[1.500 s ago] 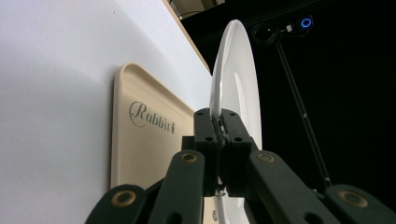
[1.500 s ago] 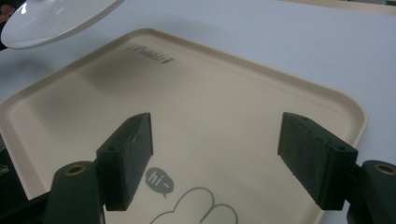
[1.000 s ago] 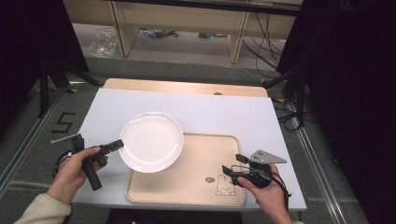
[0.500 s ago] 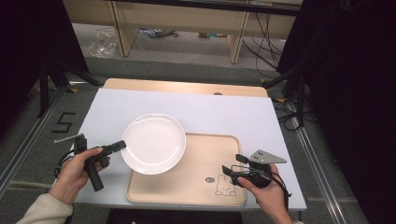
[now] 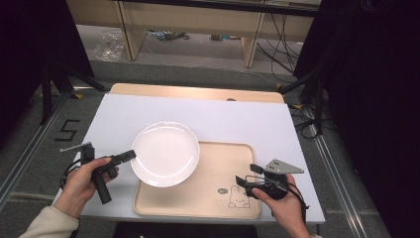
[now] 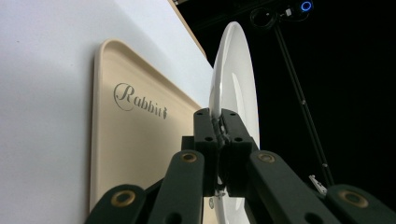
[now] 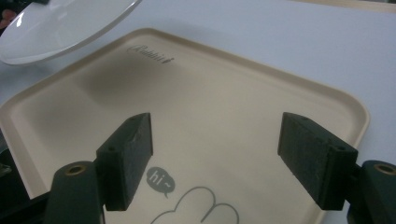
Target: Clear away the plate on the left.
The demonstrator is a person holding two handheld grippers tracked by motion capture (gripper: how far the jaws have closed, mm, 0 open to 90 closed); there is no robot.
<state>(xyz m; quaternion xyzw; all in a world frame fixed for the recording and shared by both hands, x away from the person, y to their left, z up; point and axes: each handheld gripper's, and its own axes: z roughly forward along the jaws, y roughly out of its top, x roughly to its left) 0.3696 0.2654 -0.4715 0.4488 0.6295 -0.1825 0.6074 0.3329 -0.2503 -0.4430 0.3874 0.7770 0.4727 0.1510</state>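
- We had the left gripper [image 5: 130,155] clamped on the rim of the white plate [image 5: 165,153], which hung partly over the beige tray's [image 5: 218,208] left end and partly over the white tabletop [image 5: 237,119].
- Our right gripper [image 5: 250,173] hovered with jaws apart and empty above the tray's rabbit print [image 5: 238,196].
- We judged the plate lifted but not yet set down on the tray.

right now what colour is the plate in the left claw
Plain glossy white plate, clearest in the high view.
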